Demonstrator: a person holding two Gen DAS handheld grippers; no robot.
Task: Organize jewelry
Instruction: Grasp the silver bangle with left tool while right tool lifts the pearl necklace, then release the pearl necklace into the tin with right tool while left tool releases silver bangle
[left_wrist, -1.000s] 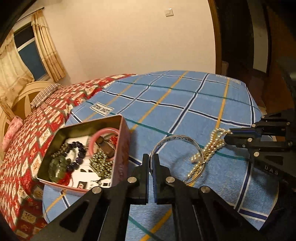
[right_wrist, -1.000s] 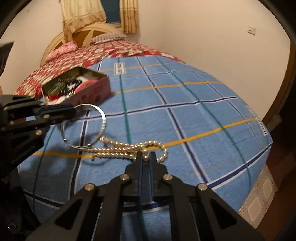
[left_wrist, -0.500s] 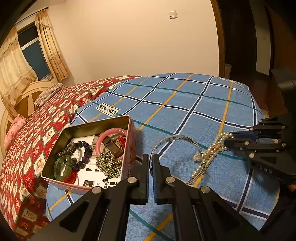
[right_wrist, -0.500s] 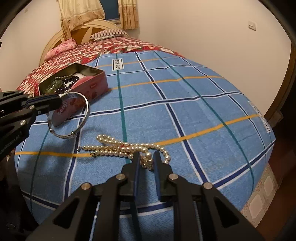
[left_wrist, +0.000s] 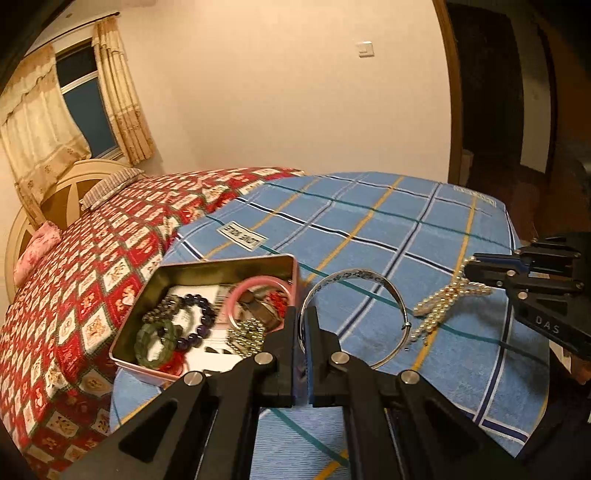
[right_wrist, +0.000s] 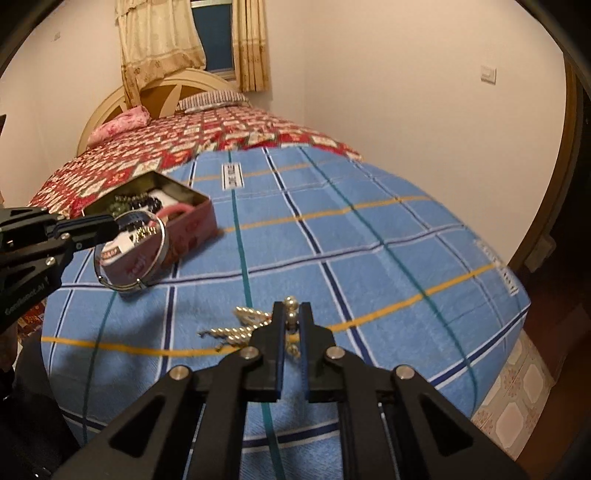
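Observation:
My left gripper (left_wrist: 303, 314) is shut on the rim of a silver bangle (left_wrist: 391, 295), which hangs tilted just above the blue plaid blanket, next to the pink tin. From the right wrist view the bangle (right_wrist: 164, 240) overlaps the tin's (right_wrist: 199, 225) front wall, with the left gripper (right_wrist: 110, 225) at its left edge. My right gripper (right_wrist: 291, 308) has its jaws closing on a pearl necklace (right_wrist: 240, 332); pearls sit between the pads and the rest trails on the blanket. In the left wrist view the right gripper (left_wrist: 471, 267) holds the pearl necklace (left_wrist: 439, 310) by one end.
The open pink tin (left_wrist: 221, 264) holds several bead bracelets and a pink bangle (left_wrist: 255, 282). The blue plaid blanket (left_wrist: 369, 236) lies over a red patterned bedspread (left_wrist: 92, 277). The bed's edge drops to a tiled floor (right_wrist: 517, 406) on the right; a wall stands behind.
Both grippers have risen. The bangle has lifted off the blanket and moved toward the tin. The right jaws parted slightly, then shut on the pearls and raised one end.

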